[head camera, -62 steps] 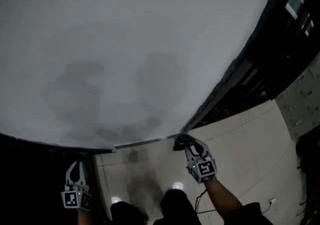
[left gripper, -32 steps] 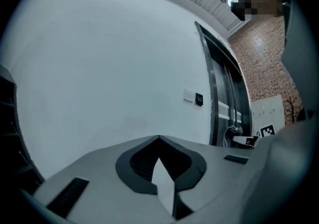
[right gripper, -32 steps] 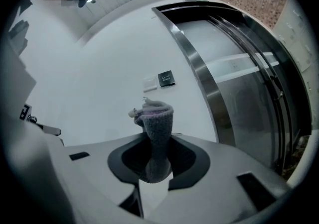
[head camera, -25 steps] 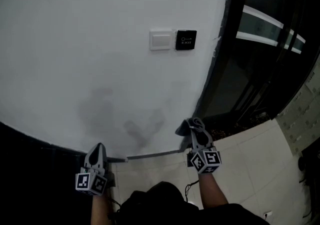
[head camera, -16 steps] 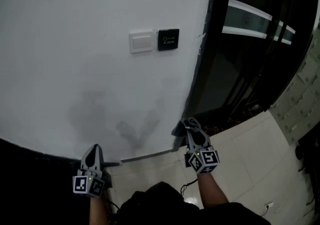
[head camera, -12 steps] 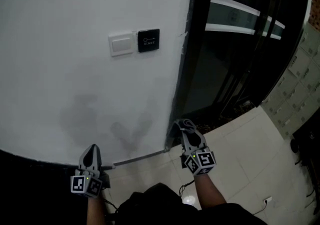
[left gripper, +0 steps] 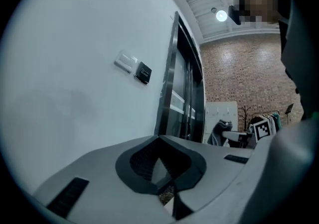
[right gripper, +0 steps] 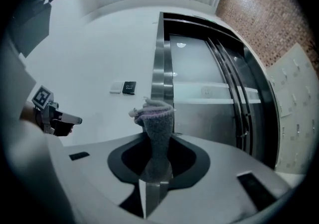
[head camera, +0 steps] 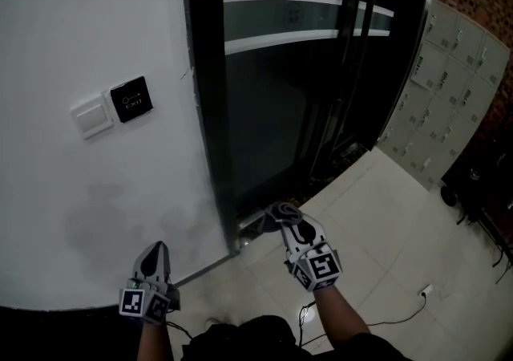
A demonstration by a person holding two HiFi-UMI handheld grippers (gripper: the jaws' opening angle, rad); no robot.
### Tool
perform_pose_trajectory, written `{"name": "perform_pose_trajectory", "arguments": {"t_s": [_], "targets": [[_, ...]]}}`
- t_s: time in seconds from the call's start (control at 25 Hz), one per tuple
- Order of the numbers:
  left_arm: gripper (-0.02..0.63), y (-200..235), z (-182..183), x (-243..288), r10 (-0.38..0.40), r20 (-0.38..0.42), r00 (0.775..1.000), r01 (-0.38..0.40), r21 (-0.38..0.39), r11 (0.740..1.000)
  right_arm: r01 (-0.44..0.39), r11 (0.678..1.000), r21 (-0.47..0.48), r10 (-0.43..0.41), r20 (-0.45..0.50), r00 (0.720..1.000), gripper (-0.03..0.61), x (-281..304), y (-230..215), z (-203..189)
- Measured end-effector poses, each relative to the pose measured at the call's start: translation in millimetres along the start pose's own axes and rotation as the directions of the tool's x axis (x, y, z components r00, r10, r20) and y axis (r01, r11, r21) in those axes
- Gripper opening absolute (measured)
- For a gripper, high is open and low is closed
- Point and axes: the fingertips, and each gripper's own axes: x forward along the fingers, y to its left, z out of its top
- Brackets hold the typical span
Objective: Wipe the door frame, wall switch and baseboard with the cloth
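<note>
The right gripper [head camera: 283,221] is pinching the cloth [right gripper: 156,118] tight, the bunched end poking out past its tips, near the foot of the door frame [head camera: 210,127]; the left gripper [head camera: 156,252] is hanging pressed together, empty, by the wall [head camera: 96,22]

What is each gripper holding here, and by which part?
The right gripper pinches the cloth by its lower end, and the bunched rest sticks out ahead. The left gripper is shut with nothing in it.
</note>
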Motion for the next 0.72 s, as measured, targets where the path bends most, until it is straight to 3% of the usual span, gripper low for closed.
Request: {"name": "perform_pose_trajectory", "arguments": {"t_s": [0.2,0.32,0.48,0.6,0.72], "targets": [[0.000,6,-6,29,-0.058,-0.009,0.998,0.057,-0.011,0.998,0.001,0.985,-0.175,0.003,0.023,1.000,0.091,56,-11,45],[0.000,26,-4,37,-0.048,-0.010,0.999,0.048,-0.005,0.999,0.016,0.937,-0.350,0.001,0.049,0.999,0.091,103,-6,91],[0.000,59,9,46,-0.042,-0.004,0.999,0.042,0.023,0.999,0.049,0.798,-0.601,0.031,0.123,0.992,0.091,176,9,175],[0.000,82,14,51,-0.053,0.010,0.999,0.053,-0.003,0.999,0.113,0.690,-0.714,0.062,0.214,0.975,0.091,219,21,248],[0.000,94,16,56,-0.075,0.018,0.997,0.075,-0.020,0.997,0.168,0.566,-0.807,0.059,0.242,0.968,0.091,245,32,295]]}}
